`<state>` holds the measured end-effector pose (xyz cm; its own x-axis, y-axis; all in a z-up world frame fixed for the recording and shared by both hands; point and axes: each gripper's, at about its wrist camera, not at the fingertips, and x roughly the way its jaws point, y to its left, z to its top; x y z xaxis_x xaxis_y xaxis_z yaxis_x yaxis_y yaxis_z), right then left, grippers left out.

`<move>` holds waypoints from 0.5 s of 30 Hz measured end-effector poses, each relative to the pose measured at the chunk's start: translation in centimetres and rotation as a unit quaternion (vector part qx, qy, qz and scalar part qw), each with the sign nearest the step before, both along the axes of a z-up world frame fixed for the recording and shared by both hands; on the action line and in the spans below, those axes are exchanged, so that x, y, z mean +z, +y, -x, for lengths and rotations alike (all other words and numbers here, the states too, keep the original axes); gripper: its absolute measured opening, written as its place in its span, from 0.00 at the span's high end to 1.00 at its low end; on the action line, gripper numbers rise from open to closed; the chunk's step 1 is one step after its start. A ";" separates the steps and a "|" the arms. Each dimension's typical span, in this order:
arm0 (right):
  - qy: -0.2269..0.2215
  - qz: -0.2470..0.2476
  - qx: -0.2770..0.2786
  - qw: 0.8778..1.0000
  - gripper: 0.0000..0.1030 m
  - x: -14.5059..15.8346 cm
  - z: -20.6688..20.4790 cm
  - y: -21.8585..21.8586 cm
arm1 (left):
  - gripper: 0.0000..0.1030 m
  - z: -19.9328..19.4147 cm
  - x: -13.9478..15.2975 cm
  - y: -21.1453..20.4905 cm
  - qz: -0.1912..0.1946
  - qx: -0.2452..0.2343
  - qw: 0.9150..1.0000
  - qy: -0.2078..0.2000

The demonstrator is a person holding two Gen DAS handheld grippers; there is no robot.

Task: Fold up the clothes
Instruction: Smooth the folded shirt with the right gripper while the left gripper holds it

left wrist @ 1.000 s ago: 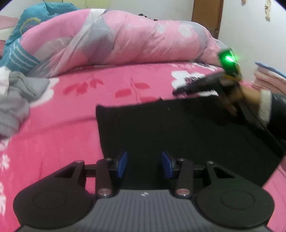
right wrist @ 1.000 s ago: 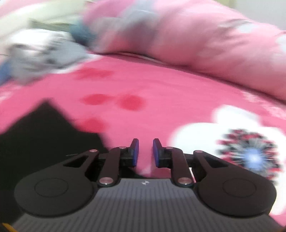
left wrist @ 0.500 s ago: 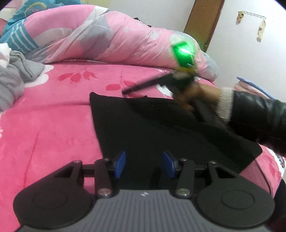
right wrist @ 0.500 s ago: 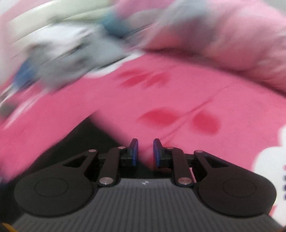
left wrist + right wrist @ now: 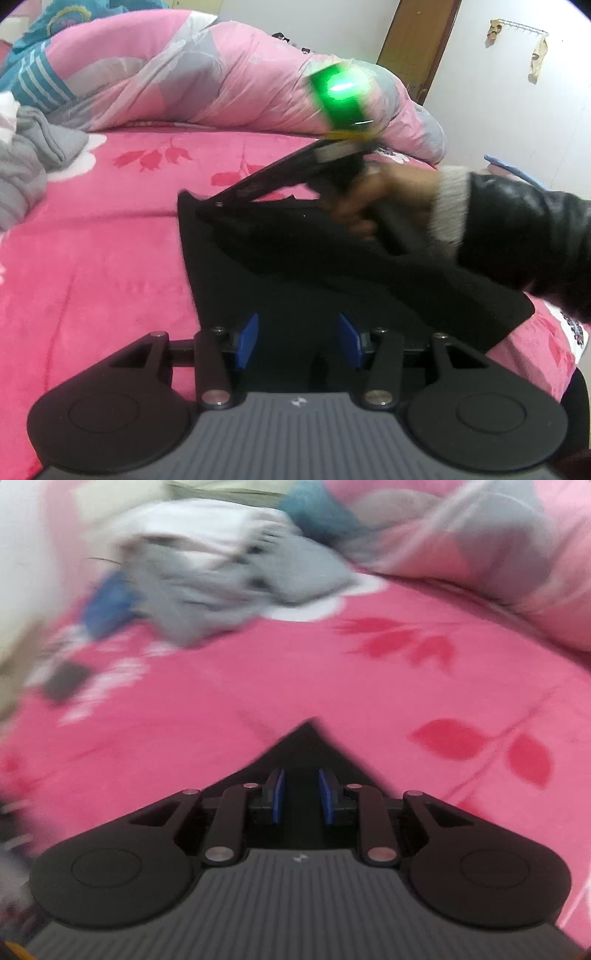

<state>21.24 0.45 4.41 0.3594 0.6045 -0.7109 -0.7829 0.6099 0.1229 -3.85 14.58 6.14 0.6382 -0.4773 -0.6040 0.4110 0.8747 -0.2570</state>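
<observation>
The right gripper [image 5: 299, 795], jaws opening over the black garment [image 5: 314, 280], has swept leftward to its far corner at frame centre, leaving a diagonal fold, while the left gripper [image 5: 298, 341] hovers unclenched at the near edge.

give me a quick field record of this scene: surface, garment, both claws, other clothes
surface: pink floral bedsheet
garment: black cloth spread flat on the sheet, one corner pointing away in the right wrist view
left claw: open, above the cloth's near edge, nothing between the pads
right claw: jaws opening over the black corner, pads apart, no fabric seen pinched
right hand: holding its tool over the far part of the cloth
other clothes: grey pile at far left
bedding: pink quilt bunched behind
</observation>
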 end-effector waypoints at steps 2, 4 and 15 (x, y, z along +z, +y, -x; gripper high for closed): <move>-0.021 -0.011 -0.064 0.998 0.80 0.8 -0.8 -0.4 | 0.49 0.4 0.8 -0.1 -0.001 0.003 1.000 -0.011; -0.061 -0.024 -0.111 0.992 0.80 3.0 0.1 -2.5 | 0.46 0.7 1.4 -0.3 -0.002 0.006 1.000 -0.018; -0.085 -0.017 -0.182 0.979 0.78 6.1 17.6 -20.3 | 0.47 1.0 -1.8 -6.0 -0.094 -0.032 0.995 0.020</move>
<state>3.65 -19.85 10.49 0.6671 0.4368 -0.6035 -0.5252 0.8503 0.0348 -4.90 8.55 4.37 0.5848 -0.3924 -0.7099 0.4594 0.8815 -0.1089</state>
